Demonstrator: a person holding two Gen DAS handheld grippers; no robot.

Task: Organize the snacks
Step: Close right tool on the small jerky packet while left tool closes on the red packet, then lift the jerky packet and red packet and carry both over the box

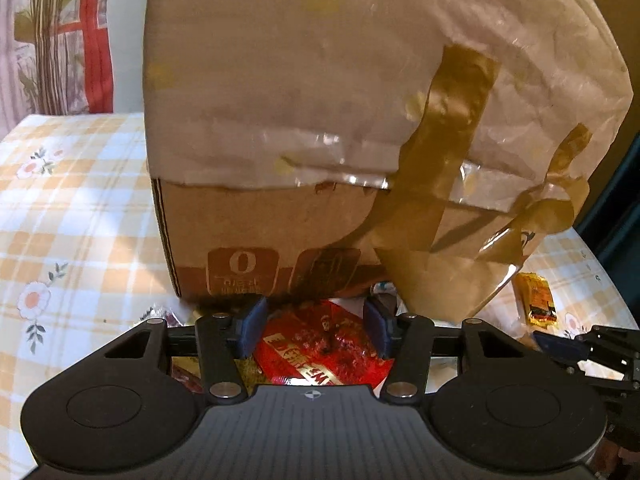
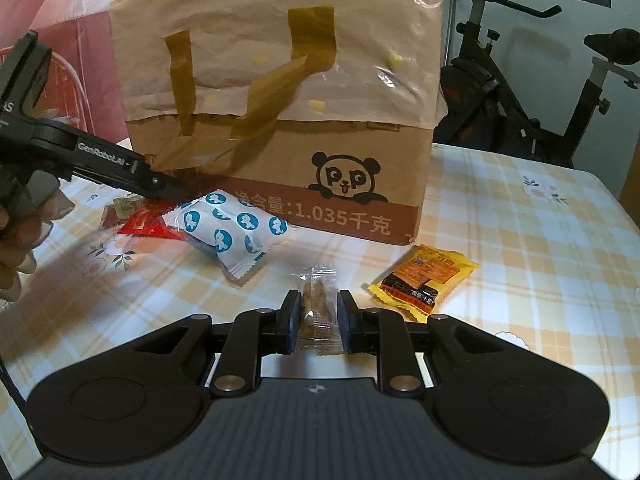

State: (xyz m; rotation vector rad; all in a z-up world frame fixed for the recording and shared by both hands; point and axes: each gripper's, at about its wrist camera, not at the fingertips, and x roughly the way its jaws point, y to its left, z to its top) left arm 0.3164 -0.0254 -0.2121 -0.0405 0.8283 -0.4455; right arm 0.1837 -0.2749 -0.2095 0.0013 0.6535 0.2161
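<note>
On the checked tablecloth point(image 2: 520, 240), by the foot of the cardboard box point(image 2: 280, 184): red snack packet point(image 1: 320, 350) lies straight ahead between my left gripper point(image 1: 316, 326) pads, long axis slanting across the gap. Left jaws closed to the packet's edges; a firm pinch I cannot confirm. My left is the nearer hand. Right gripper point(image 2: 318, 322) clamped on a clear-wrapped brown snack point(image 2: 318, 304), its length running along the fingers. Yellow packet point(image 2: 424, 280) just right of it, white-and-blue packet point(image 2: 228, 228) ahead-left
</note>
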